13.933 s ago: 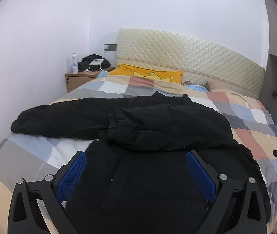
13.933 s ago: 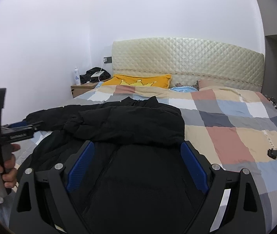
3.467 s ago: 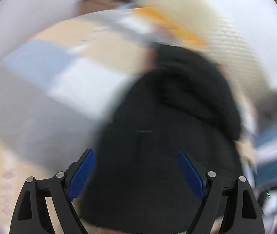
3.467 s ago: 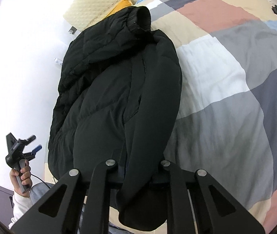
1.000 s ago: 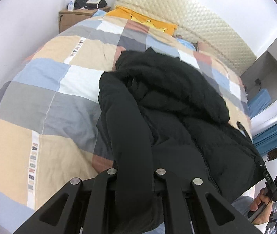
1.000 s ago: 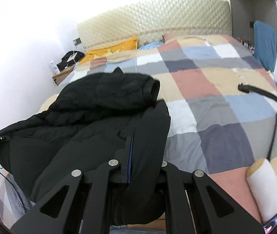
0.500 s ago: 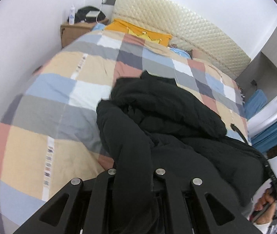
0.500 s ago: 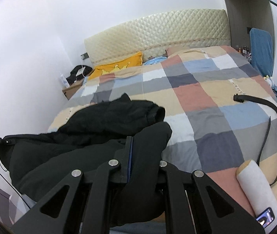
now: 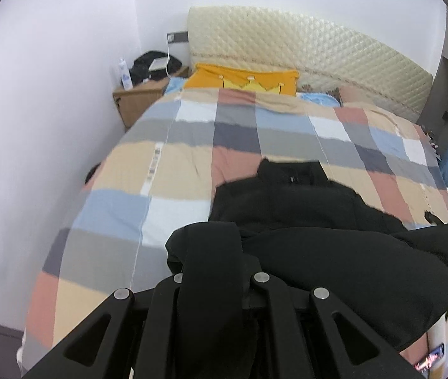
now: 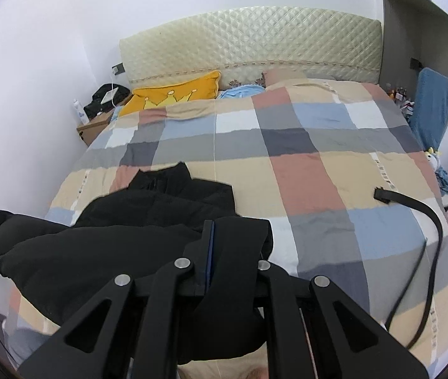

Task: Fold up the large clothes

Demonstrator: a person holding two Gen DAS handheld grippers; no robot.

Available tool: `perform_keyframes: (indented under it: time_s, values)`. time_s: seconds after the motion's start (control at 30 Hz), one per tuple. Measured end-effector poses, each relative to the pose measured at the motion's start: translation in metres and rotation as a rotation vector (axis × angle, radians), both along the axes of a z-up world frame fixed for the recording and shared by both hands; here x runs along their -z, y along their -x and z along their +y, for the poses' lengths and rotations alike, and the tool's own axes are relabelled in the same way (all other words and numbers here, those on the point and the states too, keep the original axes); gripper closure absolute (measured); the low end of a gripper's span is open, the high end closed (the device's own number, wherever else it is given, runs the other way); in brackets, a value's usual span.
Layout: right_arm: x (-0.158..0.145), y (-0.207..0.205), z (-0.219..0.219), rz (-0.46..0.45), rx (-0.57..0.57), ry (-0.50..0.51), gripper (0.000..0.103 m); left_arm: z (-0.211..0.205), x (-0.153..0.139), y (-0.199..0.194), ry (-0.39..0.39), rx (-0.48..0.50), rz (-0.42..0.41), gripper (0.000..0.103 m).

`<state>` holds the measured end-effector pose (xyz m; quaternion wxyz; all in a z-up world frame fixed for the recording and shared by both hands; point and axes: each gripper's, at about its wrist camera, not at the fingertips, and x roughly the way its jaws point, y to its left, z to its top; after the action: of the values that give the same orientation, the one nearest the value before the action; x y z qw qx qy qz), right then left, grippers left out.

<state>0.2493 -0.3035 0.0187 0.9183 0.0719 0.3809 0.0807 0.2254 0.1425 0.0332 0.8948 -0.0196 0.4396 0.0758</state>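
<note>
Both tongs are clamped on the jacket's (image 9: 318, 246) hem: left gripper (image 9: 214, 271) and right gripper (image 10: 233, 259) each pinch a corner. The collar lies on the bed (image 10: 318, 170), straight ahead toward the headboard (image 10: 255, 41), so the jacket runs lengthwise away from me.

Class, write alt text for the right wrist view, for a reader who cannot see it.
The right gripper is clamped on the hem of a black puffer jacket, lifted over a checked bedspread. Beyond lie a yellow crown-print pillow and a cream quilted headboard; a black strap lies at right.
</note>
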Motion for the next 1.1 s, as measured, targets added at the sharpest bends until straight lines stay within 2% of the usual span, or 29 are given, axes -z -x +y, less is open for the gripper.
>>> perform_keyframes:
  time_s: [0.17, 0.3, 0.4, 0.5, 0.6, 0.67, 0.77, 0.9, 1.03, 1.1]
  values:
    - [0.015, -0.054, 0.005, 0.017, 0.04, 0.013, 0.093, -0.003, 0.009, -0.055, -0.024, 0.006, 0.03, 0.091]
    - [0.036, -0.1, 0.015, 0.037, 0.096, 0.038, 0.092, -0.003, 0.029, -0.113, -0.051, 0.026, 0.085, 0.09]
    - [0.048, -0.128, 0.019, 0.042, 0.115, 0.05, 0.092, 0.0, 0.046, -0.144, -0.049, 0.07, 0.093, 0.09]
    - [0.069, -0.159, 0.019, 0.058, 0.127, 0.055, 0.092, 0.009, 0.059, -0.169, -0.01, 0.114, 0.087, 0.09]
    - [0.084, -0.185, 0.023, 0.067, 0.14, 0.056, 0.092, 0.02, 0.081, -0.205, 0.05, 0.091, 0.137, 0.089]
    - [0.093, -0.201, 0.03, 0.062, 0.146, 0.081, 0.092, 0.023, 0.092, -0.223, 0.062, 0.076, 0.152, 0.089]
    - [0.109, -0.22, 0.035, 0.043, 0.176, 0.08, 0.092, 0.024, 0.11, -0.243, 0.062, 0.057, 0.145, 0.089]
    - [0.141, -0.238, 0.044, 0.082, 0.189, 0.1, 0.092, 0.021, 0.14, -0.26, 0.052, 0.055, 0.161, 0.089]
    - [0.168, -0.231, 0.039, 0.061, 0.157, 0.095, 0.092, 0.027, 0.159, -0.264, 0.129, 0.054, 0.17, 0.089]
    - [0.173, -0.225, 0.033, 0.058, 0.165, 0.047, 0.092, 0.025, 0.161, -0.262, 0.128, 0.071, 0.179, 0.089]
